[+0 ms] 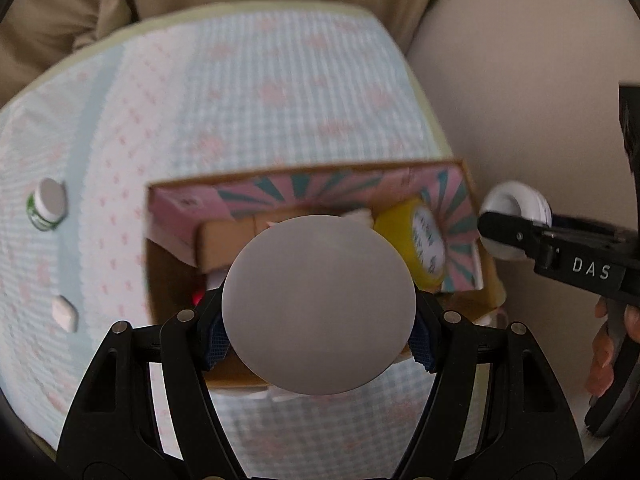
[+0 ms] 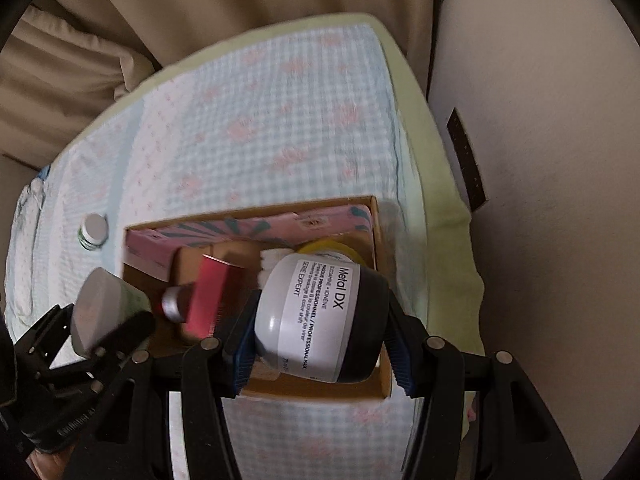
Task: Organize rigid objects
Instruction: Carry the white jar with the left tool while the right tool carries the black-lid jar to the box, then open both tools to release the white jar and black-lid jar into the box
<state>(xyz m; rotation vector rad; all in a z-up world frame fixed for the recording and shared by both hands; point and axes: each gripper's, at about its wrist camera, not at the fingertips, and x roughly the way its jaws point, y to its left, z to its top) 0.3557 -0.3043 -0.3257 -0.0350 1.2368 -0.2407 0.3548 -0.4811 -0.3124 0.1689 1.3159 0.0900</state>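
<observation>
A cardboard box (image 1: 172,184) lies on the checked cloth with a pink and teal carton, a tan box and a yellow jar (image 1: 416,240) inside. My left gripper (image 1: 320,332) is shut on a container with a round grey lid (image 1: 318,304), held over the box. It also shows in the right wrist view (image 2: 100,312). My right gripper (image 2: 320,340) is shut on a white jar with a black lid (image 2: 320,316) over the box's right part (image 2: 376,220). A red box (image 2: 212,300) lies inside.
A small green bottle with a grey cap (image 1: 47,204) stands on the cloth left of the box, also in the right wrist view (image 2: 93,231). A small white piece (image 1: 65,313) lies nearer. A beige wall (image 2: 540,160) is on the right, beige fabric behind.
</observation>
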